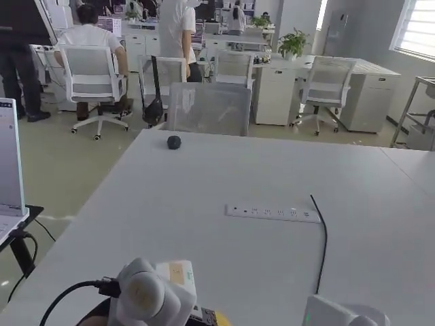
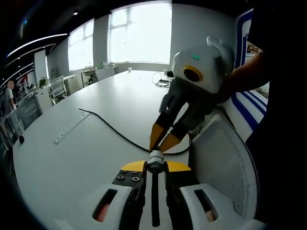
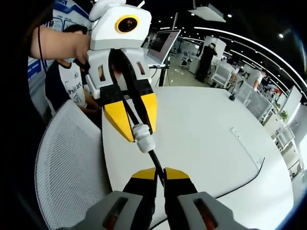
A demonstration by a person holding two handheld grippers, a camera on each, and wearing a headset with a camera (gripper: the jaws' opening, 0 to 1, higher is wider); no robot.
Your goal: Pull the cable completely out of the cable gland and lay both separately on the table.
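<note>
Two claws, one assembly. Left claw (image 2: 155,166) clamped on the cable gland (image 2: 155,158); right claw (image 3: 159,173) pinching the black cable (image 3: 154,160) just beside it, near the table (image 2: 96,143) edge, over a mesh chair (image 2: 225,153). Risk: cable slipping through the pinch; freed parts dropping off the edge.

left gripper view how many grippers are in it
2. The left gripper is at the bottom, jaws closed on the cable gland. The right gripper is just above it, pinching the cable.

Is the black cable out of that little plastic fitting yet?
Still in: the cable passes through the cable gland held by the left gripper, and the right gripper grips it just beyond.
</note>
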